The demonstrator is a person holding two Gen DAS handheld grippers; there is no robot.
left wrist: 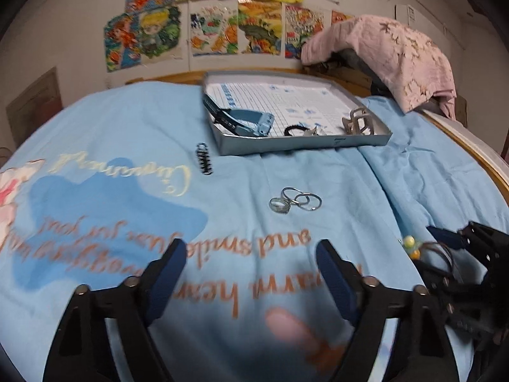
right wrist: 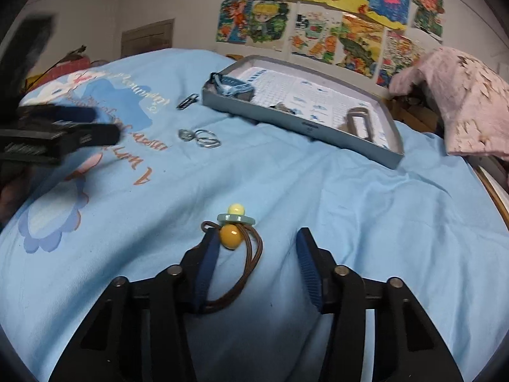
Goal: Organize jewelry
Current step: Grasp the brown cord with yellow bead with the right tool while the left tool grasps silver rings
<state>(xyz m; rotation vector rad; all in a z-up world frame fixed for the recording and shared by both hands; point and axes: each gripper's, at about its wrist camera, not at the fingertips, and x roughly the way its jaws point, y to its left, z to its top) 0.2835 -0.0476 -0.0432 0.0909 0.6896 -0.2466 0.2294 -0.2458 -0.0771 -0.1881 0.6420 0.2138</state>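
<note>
Three silver rings (left wrist: pixel 294 203) lie together on the light blue bedspread (left wrist: pixel 318 172), a short way ahead of my left gripper (left wrist: pixel 251 251), which is open with nothing between its fingers. A brown hair tie with yellow beads and a green piece (right wrist: pixel 233 226) lies on the bedspread between the jaws of my right gripper (right wrist: pixel 256 238). Its left finger (right wrist: pixel 206 254) touches the cord; the right finger stands apart, so the gripper is open. The grey tray (left wrist: pixel 302 145) behind holds a blue watch (left wrist: pixel 245 121), a black hair tie (left wrist: pixel 296 130) and a claw clip (left wrist: pixel 359 122).
A black spiral hair clip (left wrist: pixel 203 159) lies left of the tray. A pink cloth (left wrist: pixel 397 57) hangs over something at the back right, by the wooden bed edge (left wrist: pixel 477 156). Colourful pictures (left wrist: pixel 222 25) cover the wall behind.
</note>
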